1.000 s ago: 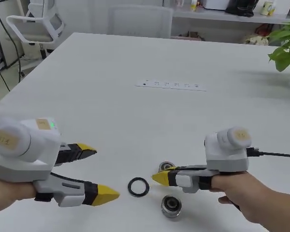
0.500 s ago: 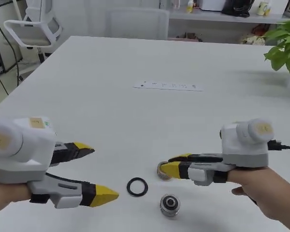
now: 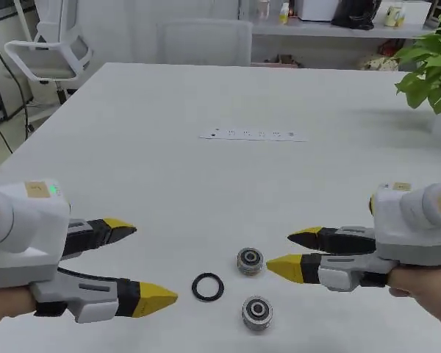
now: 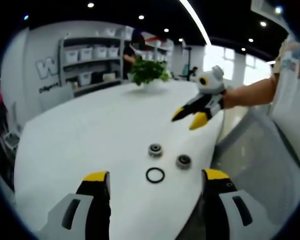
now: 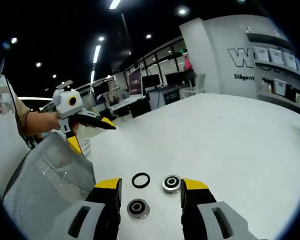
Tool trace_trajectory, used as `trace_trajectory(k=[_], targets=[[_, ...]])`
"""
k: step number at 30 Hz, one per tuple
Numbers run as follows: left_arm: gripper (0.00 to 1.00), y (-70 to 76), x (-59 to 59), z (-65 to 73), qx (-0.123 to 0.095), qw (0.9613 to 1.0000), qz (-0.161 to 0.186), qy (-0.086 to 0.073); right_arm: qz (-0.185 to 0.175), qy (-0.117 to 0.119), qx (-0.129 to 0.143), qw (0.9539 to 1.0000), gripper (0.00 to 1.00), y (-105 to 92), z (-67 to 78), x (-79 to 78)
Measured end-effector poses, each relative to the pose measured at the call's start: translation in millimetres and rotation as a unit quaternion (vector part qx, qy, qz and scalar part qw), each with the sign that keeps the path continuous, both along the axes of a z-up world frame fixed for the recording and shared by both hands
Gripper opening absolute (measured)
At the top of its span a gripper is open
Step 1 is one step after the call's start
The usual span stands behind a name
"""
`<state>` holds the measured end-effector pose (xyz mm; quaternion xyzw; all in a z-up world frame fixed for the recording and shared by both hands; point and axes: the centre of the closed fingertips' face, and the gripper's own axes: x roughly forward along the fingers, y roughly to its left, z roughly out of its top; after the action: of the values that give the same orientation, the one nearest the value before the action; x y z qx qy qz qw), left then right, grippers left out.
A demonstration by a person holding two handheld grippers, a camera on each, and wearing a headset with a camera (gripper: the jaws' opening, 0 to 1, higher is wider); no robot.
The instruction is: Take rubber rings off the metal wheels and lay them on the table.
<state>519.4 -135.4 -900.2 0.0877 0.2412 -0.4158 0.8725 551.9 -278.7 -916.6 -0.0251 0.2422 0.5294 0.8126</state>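
Two metal wheels lie on the white table (image 3: 206, 169): one (image 3: 250, 260) farther off, the other (image 3: 257, 312) nearer the front edge. A loose black rubber ring (image 3: 207, 287) rests flat just left of them. My right gripper (image 3: 298, 251) hovers open to the right of the far wheel, holding nothing. My left gripper (image 3: 145, 263) stands open at the lower left, wide of the ring. The left gripper view has the ring (image 4: 155, 175) and both wheels (image 4: 155, 149) (image 4: 183, 161) ahead of its jaws. In the right gripper view the ring (image 5: 141, 180) and wheels (image 5: 171, 183) (image 5: 138, 208) lie between the fingertips.
A white power strip (image 3: 253, 134) lies flat in the middle of the table. A green plant (image 3: 430, 73) stands at the far right edge. Office chairs (image 3: 51, 55) and shelves line the room behind the table.
My right gripper has drawn back to the right, away from the far wheel, and opened. The wheel that was at its tips now lies free on the table. The left gripper stays put.
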Motion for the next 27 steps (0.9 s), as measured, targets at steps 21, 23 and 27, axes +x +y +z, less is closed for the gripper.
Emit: trace_trajectory(k=[21,23,27], targets=[[0.78,1.3,-11.0,9.5,-0.011,0.9996,0.022,-0.01,-0.041,-0.048,-0.037,0.9973,0.63,-65.7,3.5,-20.4],[0.78,1.8,-11.7,10.6,-0.018,0.9994,0.028,-0.01,-0.045,-0.049,-0.037,0.9971,0.64,-68.3,4.6,-23.0],[0.78,2.3,-15.3,8.7,-0.022,0.9992,0.034,-0.007,-0.051,-0.045,-0.036,0.997,0.67,-71.5,3.5,-28.2]])
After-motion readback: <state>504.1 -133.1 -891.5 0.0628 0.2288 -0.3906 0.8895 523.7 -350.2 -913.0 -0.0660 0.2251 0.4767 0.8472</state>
